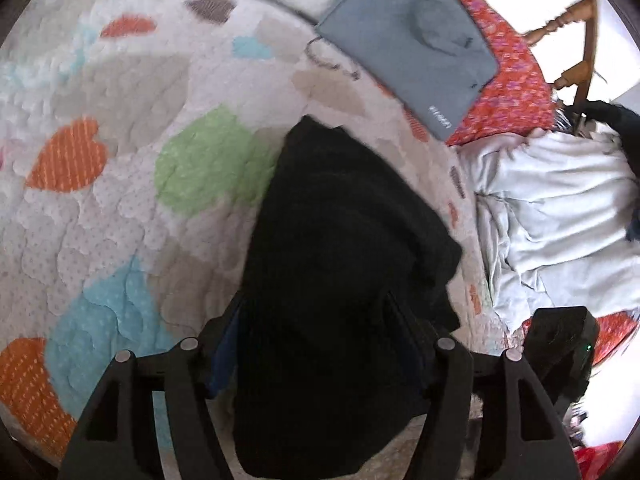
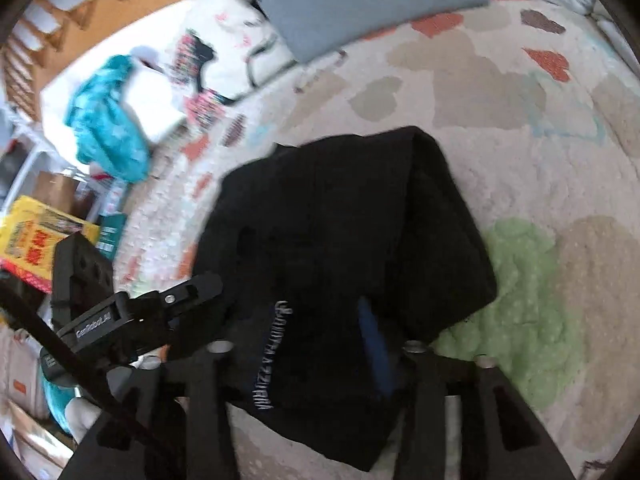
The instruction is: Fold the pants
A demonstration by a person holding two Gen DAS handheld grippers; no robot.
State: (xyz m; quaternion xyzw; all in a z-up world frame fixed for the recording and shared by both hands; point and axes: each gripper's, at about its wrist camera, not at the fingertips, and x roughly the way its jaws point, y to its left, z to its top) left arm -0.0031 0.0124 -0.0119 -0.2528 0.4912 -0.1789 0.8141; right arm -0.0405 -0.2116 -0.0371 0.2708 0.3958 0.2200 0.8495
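Observation:
The black pants [image 1: 340, 240] hang bunched and partly lifted over the heart-patterned quilt [image 1: 120, 200]. My left gripper [image 1: 320, 344] is shut on the near edge of the pants; the cloth drapes over both fingers and hides the tips. In the right wrist view the black pants [image 2: 340, 220] show white lettering near the waistband. My right gripper [image 2: 316, 344] is shut on that end, with the cloth folded over its fingers. The left gripper [image 2: 192, 284] shows at the left, holding the same cloth.
A grey laptop sleeve [image 1: 412, 40] lies at the far side of the quilt, also in the right wrist view [image 2: 360, 0]. A white crumpled sheet [image 1: 560, 208] lies to the right. A teal cloth [image 2: 108, 120] and boxes [image 2: 36, 236] lie to the left. A wooden chair [image 1: 568, 20] stands behind.

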